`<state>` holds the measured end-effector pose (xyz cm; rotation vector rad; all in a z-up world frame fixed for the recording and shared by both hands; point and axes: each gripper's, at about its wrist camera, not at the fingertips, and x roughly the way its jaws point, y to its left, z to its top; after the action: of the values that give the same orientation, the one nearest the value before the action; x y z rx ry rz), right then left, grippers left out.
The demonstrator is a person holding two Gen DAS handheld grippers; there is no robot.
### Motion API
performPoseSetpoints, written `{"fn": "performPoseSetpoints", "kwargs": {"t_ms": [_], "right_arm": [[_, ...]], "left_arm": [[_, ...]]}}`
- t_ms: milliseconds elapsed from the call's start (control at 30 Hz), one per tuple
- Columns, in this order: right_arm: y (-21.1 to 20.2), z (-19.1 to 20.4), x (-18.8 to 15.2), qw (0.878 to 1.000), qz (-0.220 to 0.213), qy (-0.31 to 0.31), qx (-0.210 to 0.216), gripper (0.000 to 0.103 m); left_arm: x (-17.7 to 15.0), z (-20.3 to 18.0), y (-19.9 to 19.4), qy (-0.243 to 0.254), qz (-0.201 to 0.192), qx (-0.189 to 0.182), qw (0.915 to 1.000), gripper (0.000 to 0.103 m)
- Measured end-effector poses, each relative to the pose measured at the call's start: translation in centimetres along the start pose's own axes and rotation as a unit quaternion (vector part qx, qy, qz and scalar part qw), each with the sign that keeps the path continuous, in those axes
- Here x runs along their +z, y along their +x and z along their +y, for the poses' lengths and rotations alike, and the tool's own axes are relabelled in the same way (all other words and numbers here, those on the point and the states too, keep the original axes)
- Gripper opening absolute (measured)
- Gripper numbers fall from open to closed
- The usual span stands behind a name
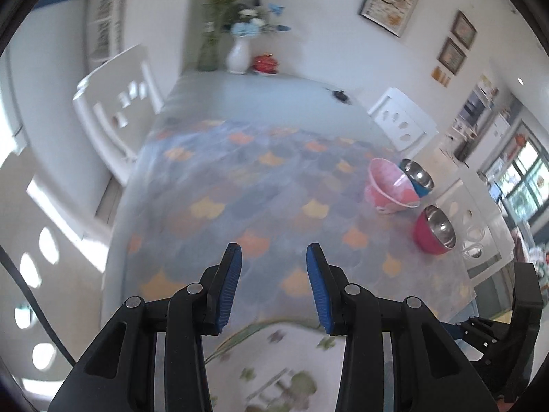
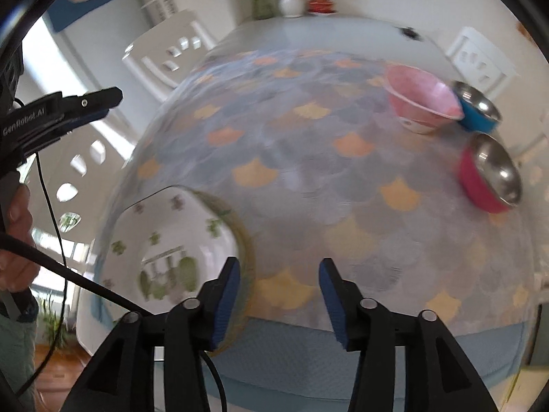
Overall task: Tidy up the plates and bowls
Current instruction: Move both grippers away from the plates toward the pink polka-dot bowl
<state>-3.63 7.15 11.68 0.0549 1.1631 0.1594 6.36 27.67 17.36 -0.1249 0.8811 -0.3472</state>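
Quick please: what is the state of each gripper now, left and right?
Left gripper: open, holding nothing.
Right gripper: open, holding nothing; the white plate lies beside it.

My gripper (image 2: 279, 304) is matt black plastic with ribbed blue pads (image 2: 224, 304). The red bowl (image 2: 487, 175) and blue bowl (image 2: 478, 110) have shiny metal insides; the plate (image 2: 164, 247) looks glossy.

The white plate (image 1: 274, 370) with green drawings is blurred, and in the left wrist view it runs off the bottom edge behind the fingers (image 1: 229, 288). On the right side of the surface (image 2: 308, 178), the pink bowl (image 2: 422, 103) hides part of the blue bowl (image 2: 478, 110) (both smeared by motion). The small dark thing (image 1: 339, 95) far back is too small to tell.
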Motion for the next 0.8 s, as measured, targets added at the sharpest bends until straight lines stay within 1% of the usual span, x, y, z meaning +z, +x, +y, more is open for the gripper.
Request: {"fn": "performPoseSetpoints", "kwargs": {"t_ms": [100,167,200,267,333,367,400,433,500,567,600,700,733,800], "right_arm": [[-0.5,-2.8,0.1,1.000,-0.002,0.030,-0.005,0.048],[-0.9,-5.1,0.6,0.999,-0.007,0.049,-0.006,0.048],[-1.0,-6.0,0.8,0.998,-0.010,0.055,-0.005,0.048],[-1.5,-8.6,1.7,0.997,-0.019,0.068,0.002,0.048],[-1.9,-11.1,2.8,0.997,-0.028,0.075,0.013,0.050],[-2.1,-12.2,3.5,0.996,-0.031,0.076,0.018,0.050],[-2.3,-13.6,4.3,0.996,-0.035,0.078,0.023,0.051],[-2.6,-14.9,5.0,0.995,-0.040,0.082,0.031,0.052],[-2.9,-17.5,6.8,0.994,-0.047,0.091,0.049,0.052],[-3.1,-20.0,8.8,0.991,-0.053,0.102,0.064,0.052],[-3.1,-21.1,9.8,0.990,-0.055,0.109,0.069,0.052],[-2.7,-23.8,12.6,0.988,-0.057,0.125,0.075,0.053],[-2.4,-24.6,13.4,0.987,-0.054,0.130,0.073,0.053],[-1.4,-26.1,14.7,0.985,-0.048,0.144,0.082,0.053]], "left_arm": [[1.1,-2.5,0.9,0.014,0.002,-0.017,0.9998,0.037],[1.7,-4.7,1.6,0.027,0.004,-0.016,0.9995,0.038],[2.0,-5.6,1.8,0.029,0.005,-0.014,0.9995,0.041],[2.4,-7.2,2.2,0.028,0.010,-0.011,0.9995,0.042],[2.8,-9.1,2.9,0.032,0.030,-0.006,0.9990,0.048],[3.0,-10.2,3.2,0.035,0.034,0.000,0.9988,0.049],[3.1,-11.5,3.4,0.035,0.031,0.006,0.9989,0.056],[3.2,-12.5,3.8,0.033,0.030,0.004,0.9990,0.066],[3.6,-14.4,4.9,0.025,0.034,-0.014,0.9990,0.073],[4.1,-15.7,6.1,0.018,0.038,-0.027,0.9988,0.073],[4.7,-16.7,7.0,0.016,0.041,-0.024,0.9988,0.073],[6.2,-18.9,9.4,0.017,0.046,0.000,0.9988,0.073],[6.6,-19.4,10.1,0.013,0.048,-0.001,0.9987,0.073],[7.5,-20.1,11.9,0.003,0.051,-0.012,0.9986,0.072]]}}
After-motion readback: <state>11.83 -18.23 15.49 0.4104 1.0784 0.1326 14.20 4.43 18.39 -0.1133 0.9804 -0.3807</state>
